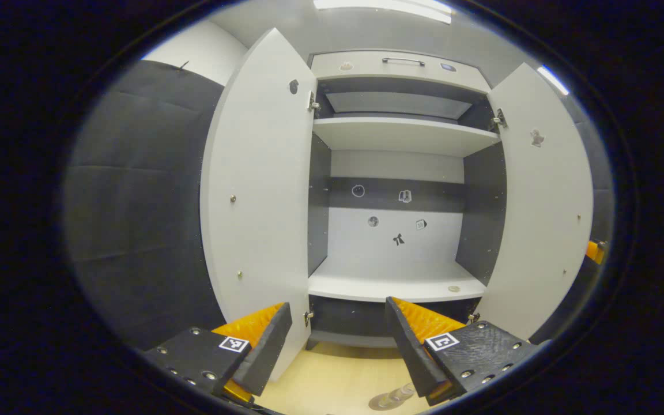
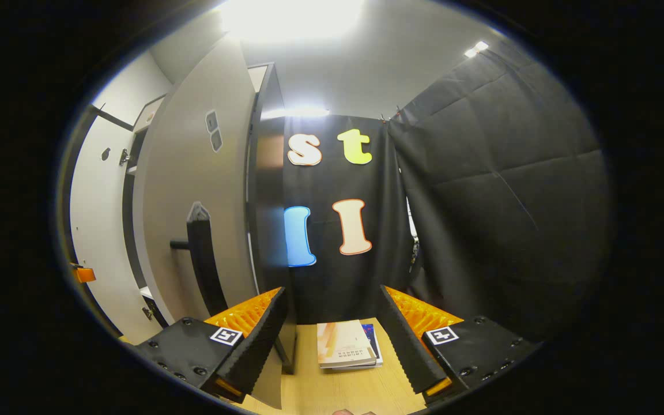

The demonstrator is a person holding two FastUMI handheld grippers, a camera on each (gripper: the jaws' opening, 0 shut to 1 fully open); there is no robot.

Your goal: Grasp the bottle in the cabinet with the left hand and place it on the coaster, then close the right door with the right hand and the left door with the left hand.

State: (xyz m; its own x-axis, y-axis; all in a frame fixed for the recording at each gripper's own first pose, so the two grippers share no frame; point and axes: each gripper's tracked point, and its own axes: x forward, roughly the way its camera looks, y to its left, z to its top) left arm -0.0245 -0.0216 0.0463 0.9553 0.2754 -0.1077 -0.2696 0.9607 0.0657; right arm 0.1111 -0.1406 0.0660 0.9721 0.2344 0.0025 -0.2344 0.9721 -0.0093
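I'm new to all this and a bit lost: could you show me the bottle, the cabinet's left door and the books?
bottle [image 1: 392,397]: left gripper view, its clear body, low between the tongs.
left door [image 1: 257,190]: left gripper view, middle of its white inner face.
books [image 2: 343,344]: right gripper view, top cover.

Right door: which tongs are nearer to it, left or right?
Right. The right tongs sit close beside the right door, at its outer face; the left tongs face the open cabinet, that door off to their right.

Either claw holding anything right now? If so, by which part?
Nothing held. Left claw is open facing the white open-doored cabinet; right claw is open above the wooden floor.
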